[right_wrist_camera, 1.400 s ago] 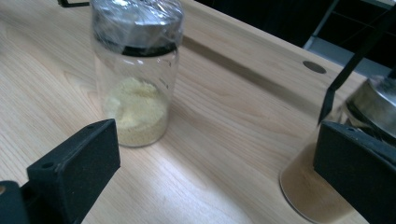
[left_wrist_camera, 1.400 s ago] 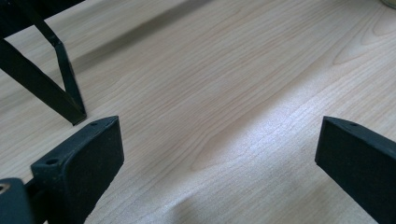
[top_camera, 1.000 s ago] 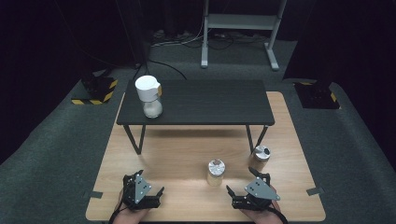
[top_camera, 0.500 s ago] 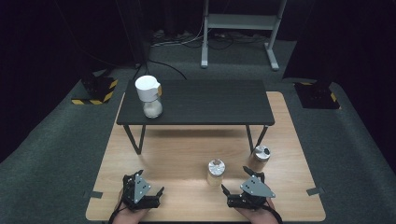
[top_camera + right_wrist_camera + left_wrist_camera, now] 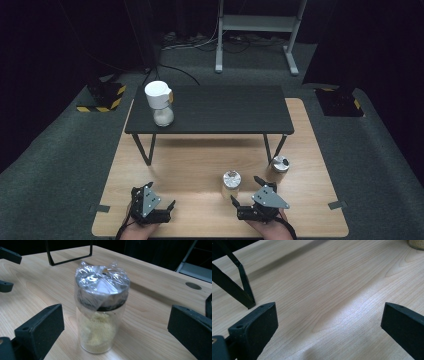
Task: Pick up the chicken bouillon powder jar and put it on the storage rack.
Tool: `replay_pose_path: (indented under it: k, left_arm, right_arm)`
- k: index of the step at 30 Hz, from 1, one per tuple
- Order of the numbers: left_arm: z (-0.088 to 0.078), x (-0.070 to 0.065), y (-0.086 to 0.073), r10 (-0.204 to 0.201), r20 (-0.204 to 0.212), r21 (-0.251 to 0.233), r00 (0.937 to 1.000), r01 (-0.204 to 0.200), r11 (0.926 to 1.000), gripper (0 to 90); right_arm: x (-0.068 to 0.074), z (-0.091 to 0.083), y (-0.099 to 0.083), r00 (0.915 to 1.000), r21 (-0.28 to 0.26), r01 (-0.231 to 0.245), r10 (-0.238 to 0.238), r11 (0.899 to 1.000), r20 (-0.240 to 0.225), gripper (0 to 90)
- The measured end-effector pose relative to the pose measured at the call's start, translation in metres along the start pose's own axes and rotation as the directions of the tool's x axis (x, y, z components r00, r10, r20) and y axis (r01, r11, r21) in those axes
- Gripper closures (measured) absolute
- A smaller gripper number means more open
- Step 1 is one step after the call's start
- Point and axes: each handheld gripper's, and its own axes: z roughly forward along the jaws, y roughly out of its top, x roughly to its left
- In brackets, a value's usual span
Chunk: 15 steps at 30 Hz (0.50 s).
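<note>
- Tongs first, from the high view: my left tongs (image 5: pixel 155 205) rest near the front edge of the wooden worktop (image 5: pixel 200 165), jaws spread on nothing. My right tongs (image 5: pixel 246 191) are spread too, aimed at the wrapped jar (image 5: pixel 231 183) just ahead of them. A second small jar (image 5: pixel 279 167) stands near it to the right, and a white-lidded jar (image 5: pixel 161 104) sits on the black stand (image 5: pixel 225 110).
- Left gripper view: my jaws gape wide over bare wood, beside a black leg (image 5: pixel 239 285) of the stand.
- Right gripper view: the jar (image 5: pixel 101 312), with yellowish grains inside and plastic film over its lid, stands upright between my parted jaws, untouched.
</note>
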Motion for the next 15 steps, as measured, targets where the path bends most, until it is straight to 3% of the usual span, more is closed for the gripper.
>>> replay_pose_path:
  k: [15]
  left_arm:
    - [0.0,0.001,0.0,0.0,0.007,-0.005,1.0,0.0,1.0,1.0]
  right_arm:
    - [0.003,0.013,0.005,0.9997,-0.02,-0.019,0.019,1.0,-0.017,0.0]
